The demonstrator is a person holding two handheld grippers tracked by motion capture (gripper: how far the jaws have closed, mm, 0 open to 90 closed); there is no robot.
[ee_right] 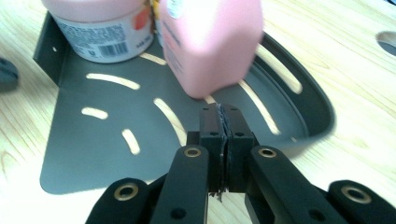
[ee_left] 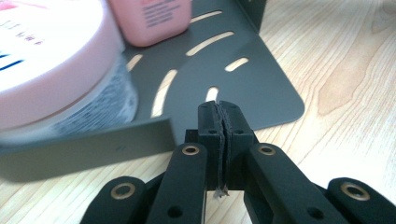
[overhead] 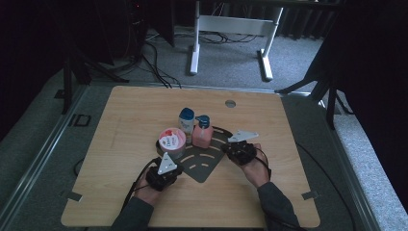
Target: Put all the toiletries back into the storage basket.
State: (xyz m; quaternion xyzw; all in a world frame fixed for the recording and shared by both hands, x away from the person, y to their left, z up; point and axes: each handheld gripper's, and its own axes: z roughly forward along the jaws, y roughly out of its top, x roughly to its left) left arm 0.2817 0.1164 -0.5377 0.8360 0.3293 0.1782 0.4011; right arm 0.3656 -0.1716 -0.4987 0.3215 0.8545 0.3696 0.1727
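Note:
A dark grey fan-shaped slotted tray (overhead: 206,166) lies at the middle of the wooden table. On it stand a round tub with a pink lid (overhead: 172,139), a white bottle with a blue cap (overhead: 186,120) and a pink bottle with a blue pump (overhead: 202,136). My left gripper (overhead: 174,170) is shut and empty at the tray's near left side, its tips (ee_left: 225,111) just over the tray floor (ee_left: 261,79), beside the tub (ee_left: 51,60). My right gripper (overhead: 228,148) is shut and empty at the tray's curved right rim (ee_right: 322,116), close to the pink bottle (ee_right: 210,42).
The table (overhead: 125,110) has a round hole (overhead: 230,103) near its far edge. Bare wood lies to both sides of the tray. Beyond the table are a white desk frame (overhead: 231,29), cables on grey carpet and dark stand legs.

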